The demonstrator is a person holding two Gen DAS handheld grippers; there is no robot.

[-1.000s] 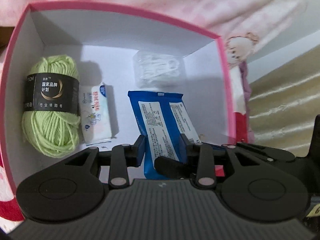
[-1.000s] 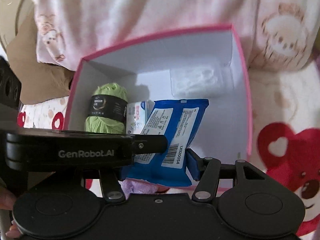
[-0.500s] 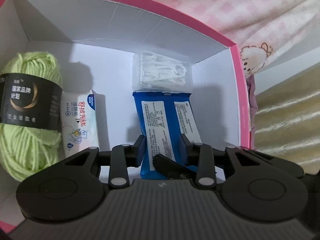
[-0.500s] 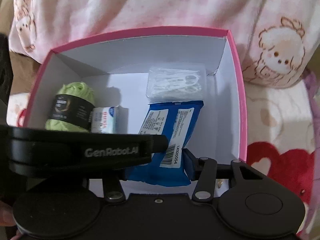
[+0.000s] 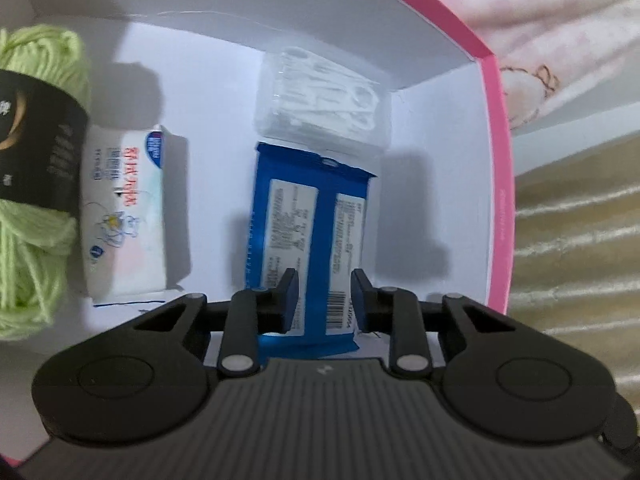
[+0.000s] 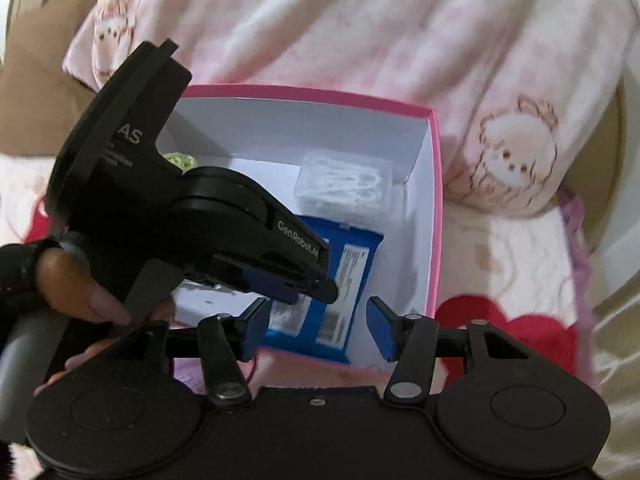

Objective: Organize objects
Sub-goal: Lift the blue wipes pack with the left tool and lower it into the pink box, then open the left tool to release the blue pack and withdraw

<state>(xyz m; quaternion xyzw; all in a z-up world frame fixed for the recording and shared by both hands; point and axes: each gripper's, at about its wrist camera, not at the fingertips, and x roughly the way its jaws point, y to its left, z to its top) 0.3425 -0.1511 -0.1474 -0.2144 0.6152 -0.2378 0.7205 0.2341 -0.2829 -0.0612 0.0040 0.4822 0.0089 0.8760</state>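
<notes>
Inside the pink-rimmed white box, the blue wipes packet lies flat on the floor, label side up, its far end touching a clear plastic case of floss picks that sits against the back wall. The left gripper reaches down into the box with its jaws closed on the near end of the blue packet, one blue pad on each side of the barcode; the jaws have just been closing on it. To the left, a small white tissue pack lies beside a ball of light green yarn with a black band. The right gripper hovers above the box's near edge, its jaws standing apart with nothing between them. A pink cartoon-print blanket surrounds the box.
</notes>
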